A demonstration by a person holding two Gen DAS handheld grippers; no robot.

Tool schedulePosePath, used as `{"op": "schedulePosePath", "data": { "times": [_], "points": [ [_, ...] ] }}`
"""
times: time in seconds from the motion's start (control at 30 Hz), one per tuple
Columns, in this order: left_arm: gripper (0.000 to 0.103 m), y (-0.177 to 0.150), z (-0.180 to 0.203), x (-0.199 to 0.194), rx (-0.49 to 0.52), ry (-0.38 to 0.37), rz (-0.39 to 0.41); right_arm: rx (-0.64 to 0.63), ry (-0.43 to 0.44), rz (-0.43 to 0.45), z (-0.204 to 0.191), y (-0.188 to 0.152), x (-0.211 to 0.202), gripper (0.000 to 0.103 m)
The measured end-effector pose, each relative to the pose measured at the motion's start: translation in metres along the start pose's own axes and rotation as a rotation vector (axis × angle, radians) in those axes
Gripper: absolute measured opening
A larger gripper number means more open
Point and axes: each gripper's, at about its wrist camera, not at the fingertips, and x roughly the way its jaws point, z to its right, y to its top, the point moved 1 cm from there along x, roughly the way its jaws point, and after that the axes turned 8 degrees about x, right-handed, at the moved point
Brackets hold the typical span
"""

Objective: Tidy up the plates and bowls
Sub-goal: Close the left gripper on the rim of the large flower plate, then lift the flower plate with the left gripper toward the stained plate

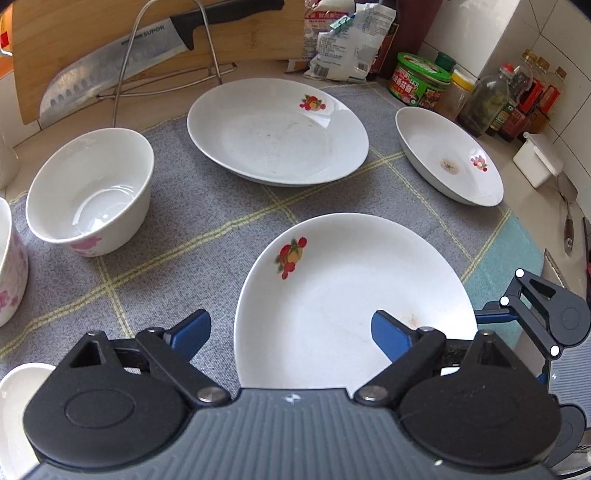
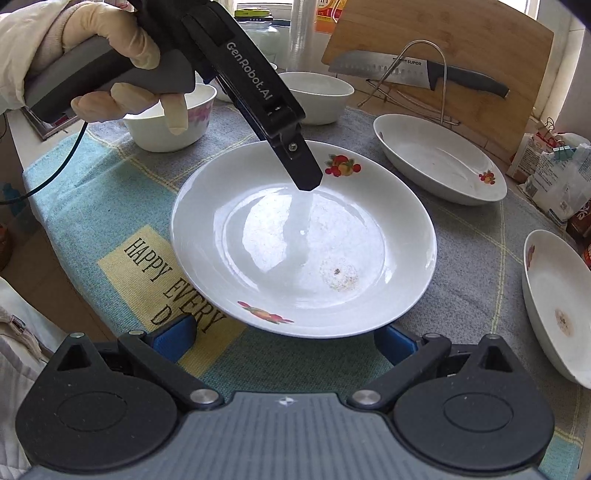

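White plates and bowls all sit apart on the grey checked cloth (image 1: pixel 207 221); nothing stacked yet, so sorting has barely begun. Near plate (image 1: pixel 354 295) lies under the left gripper (image 1: pixel 291 328), jaws wide, one finger over the plate, one outside its left rim, not pressing. Right gripper (image 2: pixel 284 336) is open at that plate's near edge, holding nothing. Far plate (image 1: pixel 277 133), right-hand plate (image 1: pixel 447 155) and left bowl (image 1: pixel 88 192) remain untouched. Kitchen counter: cutting board (image 1: pixel 92 33), knife (image 1: pixel 122 62), sauce jars against tiled wall.

Both wrist cameras look steeply down, close, sharing the near plate (image 1: pixel 354 295).
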Motion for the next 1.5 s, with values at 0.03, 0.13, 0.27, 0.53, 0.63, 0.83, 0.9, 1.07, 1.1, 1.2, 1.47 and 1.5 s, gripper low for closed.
{"op": "schedulePosePath", "data": {
  "times": [0.03,0.13,0.27,0.53,0.63,0.83,0.9,1.07,1.1,1.2,1.47,1.5],
  "points": [
    [0.092,0.001,-0.002,0.003,-0.001,-0.021,-0.015,-0.003,0.003,0.000,0.000,0.000,0.000,0.103],
    [0.088,0.006,-0.006,0.012,0.004,-0.062,-0.051,-0.009,0.014,0.001,0.002,0.000,0.002,0.103],
    [0.083,0.012,-0.006,0.019,0.018,-0.095,-0.086,-0.002,0.022,0.003,0.005,-0.001,0.004,0.103],
    [0.083,0.024,-0.007,0.026,0.056,-0.136,-0.134,0.032,0.046,0.016,0.011,-0.001,0.008,0.103],
    [0.083,0.028,-0.005,0.028,0.081,-0.144,-0.154,0.036,0.047,0.028,0.013,-0.001,0.010,0.103],
    [0.082,0.033,-0.002,0.031,0.116,-0.158,-0.176,0.049,0.041,0.053,0.014,-0.001,0.011,0.103],
    [0.082,0.034,-0.001,0.032,0.127,-0.166,-0.185,0.053,0.037,0.051,0.015,-0.001,0.012,0.103],
    [0.082,0.038,-0.001,0.033,0.153,-0.205,-0.220,0.075,0.020,0.061,0.013,0.000,0.014,0.103],
    [0.082,0.038,-0.001,0.034,0.154,-0.209,-0.225,0.080,0.015,0.065,0.013,0.000,0.014,0.103],
    [0.082,0.041,-0.002,0.035,0.163,-0.219,-0.244,0.086,0.010,0.066,0.013,0.000,0.015,0.103],
    [0.083,0.043,-0.001,0.037,0.170,-0.226,-0.258,0.103,-0.012,0.049,0.011,0.002,0.016,0.103],
    [0.083,0.044,-0.001,0.038,0.171,-0.227,-0.258,0.105,-0.012,0.048,0.010,0.003,0.016,0.103]
  ]
}}
